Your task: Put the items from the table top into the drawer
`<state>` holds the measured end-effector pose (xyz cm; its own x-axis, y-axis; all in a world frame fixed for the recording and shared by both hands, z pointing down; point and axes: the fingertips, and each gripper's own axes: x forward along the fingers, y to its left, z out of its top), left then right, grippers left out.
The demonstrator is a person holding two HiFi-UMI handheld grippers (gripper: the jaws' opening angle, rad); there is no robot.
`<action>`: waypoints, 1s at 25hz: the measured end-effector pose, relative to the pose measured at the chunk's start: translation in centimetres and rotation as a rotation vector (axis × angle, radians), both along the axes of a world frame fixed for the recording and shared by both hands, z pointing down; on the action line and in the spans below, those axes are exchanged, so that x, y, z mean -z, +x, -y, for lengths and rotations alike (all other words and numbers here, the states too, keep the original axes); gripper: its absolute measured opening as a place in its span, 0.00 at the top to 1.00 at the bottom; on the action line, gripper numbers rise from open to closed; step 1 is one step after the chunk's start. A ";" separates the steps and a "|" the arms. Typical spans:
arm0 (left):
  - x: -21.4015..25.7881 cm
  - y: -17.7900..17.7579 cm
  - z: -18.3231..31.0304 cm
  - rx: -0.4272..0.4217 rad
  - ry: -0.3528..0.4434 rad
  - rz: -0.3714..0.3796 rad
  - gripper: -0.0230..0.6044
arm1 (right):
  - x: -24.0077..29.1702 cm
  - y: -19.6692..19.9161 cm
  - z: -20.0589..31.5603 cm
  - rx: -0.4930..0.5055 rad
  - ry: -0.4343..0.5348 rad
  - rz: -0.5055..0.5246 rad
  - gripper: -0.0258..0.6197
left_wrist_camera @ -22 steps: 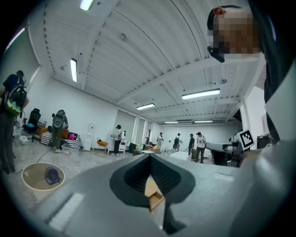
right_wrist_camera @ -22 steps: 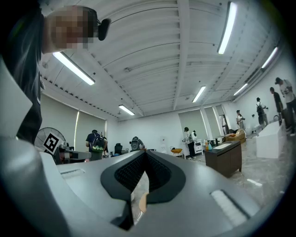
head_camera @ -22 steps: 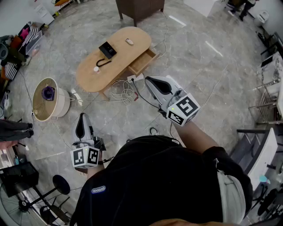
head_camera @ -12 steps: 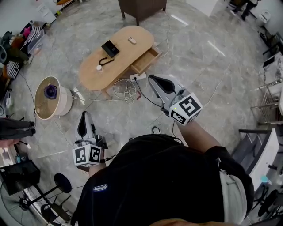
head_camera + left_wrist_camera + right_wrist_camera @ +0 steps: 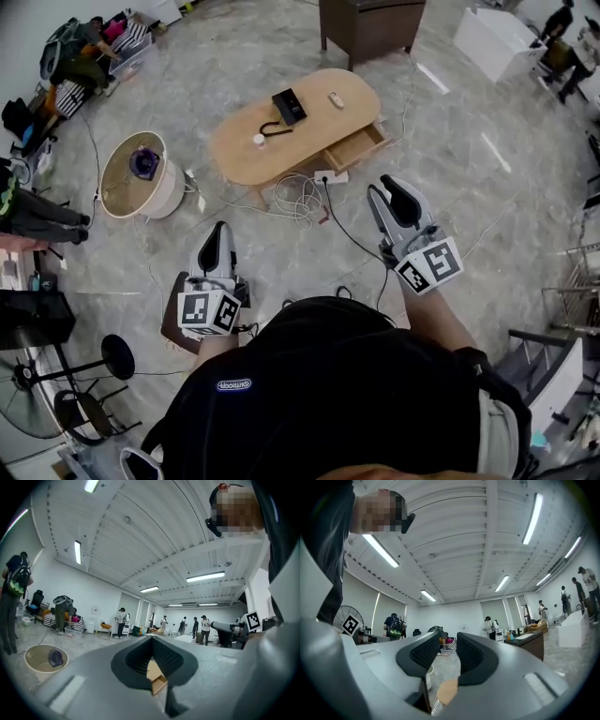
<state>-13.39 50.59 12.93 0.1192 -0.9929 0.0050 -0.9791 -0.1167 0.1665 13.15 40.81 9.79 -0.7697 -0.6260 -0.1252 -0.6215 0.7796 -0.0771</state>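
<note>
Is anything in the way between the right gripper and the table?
Only low things on the floor: a power strip and a coil of white cable lie right in front of the table, and a black cable runs toward the right gripper.

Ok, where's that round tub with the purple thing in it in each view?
Head view: the round tub stands on the floor at upper left, left of the wooden table.
Left gripper view: lower left, left of the jaws.
Right gripper view: only a pale sliver beside the left-hand jaw, probably the tub.
Shared landmark: the wooden table, seen through the jaws in both gripper views.
</note>
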 end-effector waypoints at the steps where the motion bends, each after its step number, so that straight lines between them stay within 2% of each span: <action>1: 0.0 -0.4 -0.2 0.005 0.007 -0.004 0.96 | -0.1 -0.3 0.0 0.000 -0.003 0.000 0.74; 4: 0.1 -1.9 -0.7 0.019 0.028 -0.006 0.96 | -0.2 -1.7 -0.2 0.004 -0.004 0.000 0.72; 6: -0.1 -3.0 -0.9 0.025 0.031 -0.003 0.92 | -0.5 -2.8 -0.5 0.014 -0.003 -0.003 0.71; 12: -1.7 -6.4 -1.9 0.042 0.001 -0.011 0.83 | -1.7 -6.7 -2.4 0.042 -0.016 -0.035 0.66; 16: -2.9 -8.1 -1.5 0.014 -0.024 -0.012 0.79 | -2.2 -8.2 -3.1 0.021 -0.022 -0.050 0.64; 21: -5.2 -7.8 0.3 -0.076 -0.075 0.013 0.75 | -3.1 -8.5 -4.0 -0.023 -0.047 -0.065 0.63; 25: -7.8 -5.5 3.2 -0.134 -0.106 0.043 0.71 | -5.1 -6.3 -3.6 -0.056 -0.062 -0.083 0.62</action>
<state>-18.87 47.40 20.71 0.2477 -0.9617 0.1173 -0.9625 -0.2304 0.1431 6.84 44.39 14.88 -0.7397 -0.6726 -0.0225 -0.6699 0.7391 -0.0706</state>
